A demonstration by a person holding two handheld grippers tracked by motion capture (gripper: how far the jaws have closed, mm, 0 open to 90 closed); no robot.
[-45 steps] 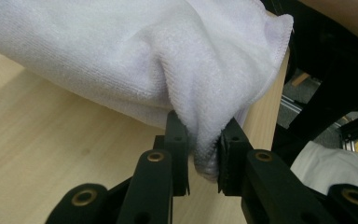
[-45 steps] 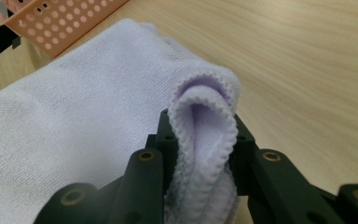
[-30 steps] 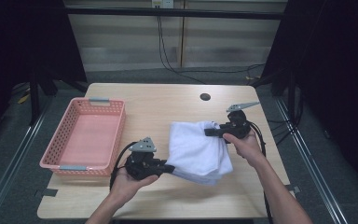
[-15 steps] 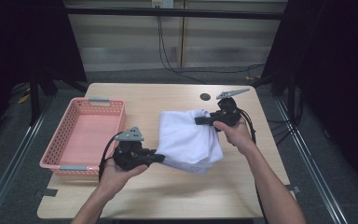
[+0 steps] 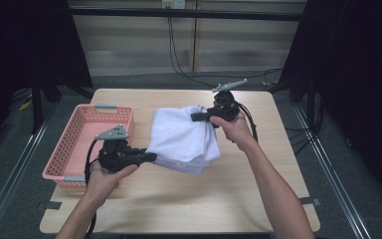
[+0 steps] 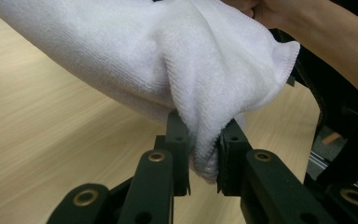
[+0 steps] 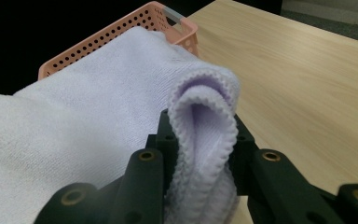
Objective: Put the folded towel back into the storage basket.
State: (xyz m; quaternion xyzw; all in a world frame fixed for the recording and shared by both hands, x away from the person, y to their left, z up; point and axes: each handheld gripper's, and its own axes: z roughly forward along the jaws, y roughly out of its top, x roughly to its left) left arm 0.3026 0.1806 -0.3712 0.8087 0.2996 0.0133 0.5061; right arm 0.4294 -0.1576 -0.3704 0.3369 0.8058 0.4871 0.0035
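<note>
Both claws pinch opposite corners of the folded white terry towel (image 5: 181,139), left claw (image 5: 149,157) at 8 o'clock, right claw (image 5: 195,118) at 1, carrying it above the table (image 5: 258,189) toward the pink perforated plastic basket (image 5: 74,144)

You see the surface (image 5: 179,199) evenly lit from above, while the room around its edges falls into darkness. Soft shadows lie under your forearms. The white towel (image 6: 168,60) shines bright without glare; nearby jaws look slightly soft.
</note>
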